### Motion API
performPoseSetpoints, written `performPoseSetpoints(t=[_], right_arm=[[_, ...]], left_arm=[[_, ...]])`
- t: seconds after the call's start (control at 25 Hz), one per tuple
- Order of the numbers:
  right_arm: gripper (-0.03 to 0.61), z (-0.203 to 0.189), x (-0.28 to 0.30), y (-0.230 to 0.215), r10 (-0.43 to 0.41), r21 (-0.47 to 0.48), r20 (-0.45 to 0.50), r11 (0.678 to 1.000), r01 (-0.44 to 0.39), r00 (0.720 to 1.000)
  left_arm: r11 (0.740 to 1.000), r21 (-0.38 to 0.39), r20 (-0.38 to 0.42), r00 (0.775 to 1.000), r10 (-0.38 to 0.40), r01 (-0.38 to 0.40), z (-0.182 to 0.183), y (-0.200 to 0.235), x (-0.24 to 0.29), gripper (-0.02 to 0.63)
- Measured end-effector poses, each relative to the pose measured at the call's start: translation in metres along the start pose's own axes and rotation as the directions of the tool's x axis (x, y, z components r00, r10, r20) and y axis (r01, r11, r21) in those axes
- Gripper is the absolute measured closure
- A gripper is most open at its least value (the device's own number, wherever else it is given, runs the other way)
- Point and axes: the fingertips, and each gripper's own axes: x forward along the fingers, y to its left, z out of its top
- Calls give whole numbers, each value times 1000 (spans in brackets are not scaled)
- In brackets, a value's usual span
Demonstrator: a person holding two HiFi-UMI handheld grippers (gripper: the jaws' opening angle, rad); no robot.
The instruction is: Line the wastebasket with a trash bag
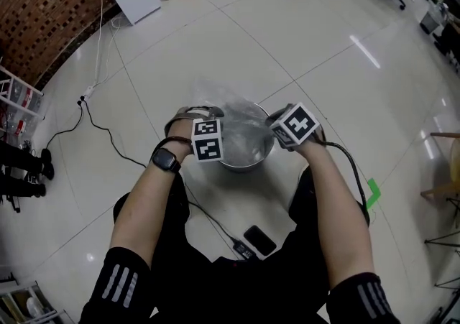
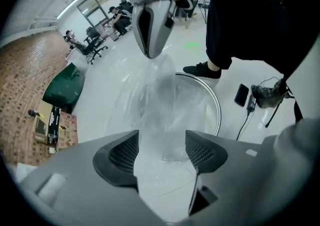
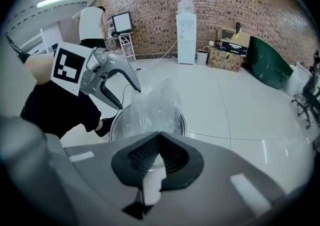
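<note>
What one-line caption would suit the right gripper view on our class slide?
Right gripper, jaws shut on the clear trash bag rising from the metal wastebasket; left gripper open beside it.

Left tool (image 2: 162, 142) jaws wide apart; right tool (image 3: 159, 142) jaws clamped on trash bag (image 3: 152, 102); both angled steeply down.

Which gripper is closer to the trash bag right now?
Right. The right gripper has its jaws shut on the trash bag, held above the wastebasket; the left gripper is open, with film between its jaws but not pinched.
</note>
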Motion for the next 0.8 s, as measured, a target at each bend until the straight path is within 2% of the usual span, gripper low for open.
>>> performPoseSetpoints(t=[0.04, 0.12, 0.2, 0.4, 0.48, 0.64, 0.8], right_arm=[[571, -4, -1, -1, 0, -1, -4, 1000, 0, 1000], [571, -16, 1, -1, 8, -3, -22, 1000, -8, 1000], [571, -27, 3, 1, 22, -6, -48, 1000, -22, 999], [571, -31, -9, 9, 73, -5, -57, 997, -73, 996], [571, -41, -13, 13, 111, 17, -93, 994, -110, 989], [571, -59, -12, 26, 185, 0, -168, 982, -188, 968], [569, -86, 5, 40, 202, -22, -265, 976, -215, 943]], left_arm=[[1000, 12, -12, 1000, 6, -6, -1, -2, 5, 344], [1000, 3, -24, 1000, 0, 1, 0, -5, 11, 474], [999, -26, -25, 999, -45, 45, 2, -14, 14, 608], [983, -39, 33, 983, -181, 182, 19, -48, -8, 620], [964, -45, 83, 962, -259, 264, 31, -66, -24, 620], [903, -51, 141, 898, -416, 426, 44, -101, -37, 620], [879, -38, 116, 876, -468, 475, 47, -133, -15, 620]])
